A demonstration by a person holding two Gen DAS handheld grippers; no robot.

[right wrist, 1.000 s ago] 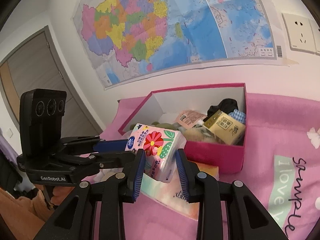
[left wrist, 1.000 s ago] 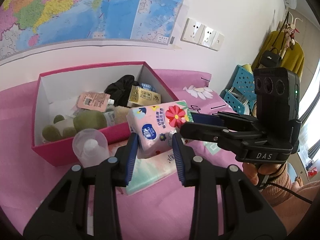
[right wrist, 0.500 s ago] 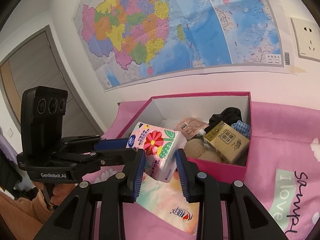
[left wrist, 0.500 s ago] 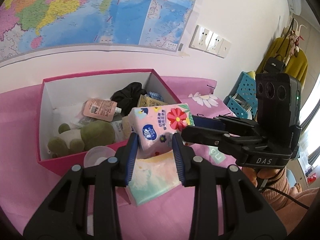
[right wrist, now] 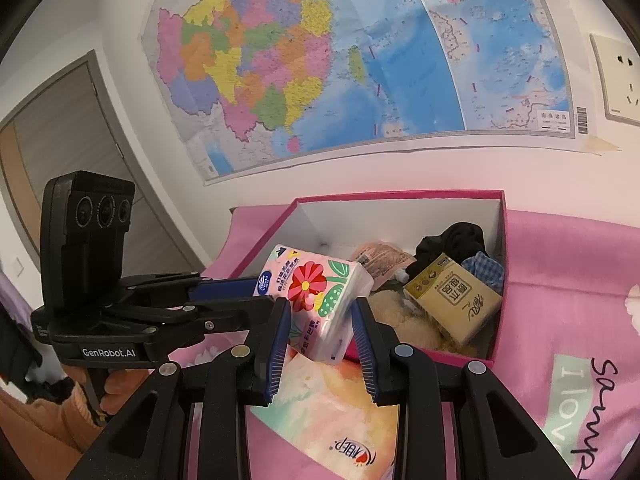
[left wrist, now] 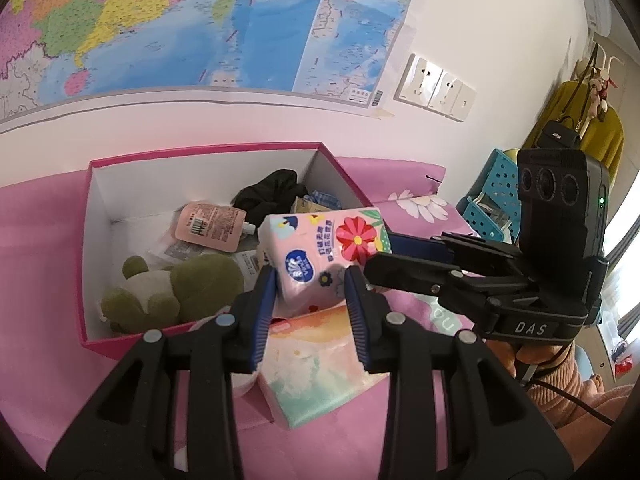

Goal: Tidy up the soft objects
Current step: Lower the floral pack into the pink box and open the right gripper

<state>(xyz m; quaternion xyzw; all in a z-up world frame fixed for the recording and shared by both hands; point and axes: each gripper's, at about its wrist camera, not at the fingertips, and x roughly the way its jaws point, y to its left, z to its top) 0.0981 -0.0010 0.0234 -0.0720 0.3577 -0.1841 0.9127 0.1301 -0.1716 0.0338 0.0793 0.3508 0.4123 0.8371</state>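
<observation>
Both grippers are shut on one flowered pink tissue pack [left wrist: 320, 256], held between them in the air at the near rim of the pink box [left wrist: 86, 240]. My left gripper [left wrist: 310, 280] pinches one end, my right gripper [right wrist: 320, 312] the other end of the pack [right wrist: 316, 300]. The box [right wrist: 496, 356] holds a green plush toy [left wrist: 176, 288], a peach pouch [left wrist: 208, 226], black cloth [left wrist: 272, 190], a tan tissue pack [right wrist: 452, 300] and blue checked cloth [right wrist: 482, 270].
A second tissue pack [left wrist: 316, 360] with pastel print lies on the pink bedsheet [left wrist: 36, 280] just below the held one, also in the right wrist view [right wrist: 332, 420]. A wall map [left wrist: 200, 20] and sockets [left wrist: 436, 88] are behind. Blue baskets [left wrist: 492, 200] stand at the right.
Both grippers have lifted the flowered pack higher and carried it toward the box, so it now overlaps the box's near rim. The clear cup at the left has dropped out of sight.
</observation>
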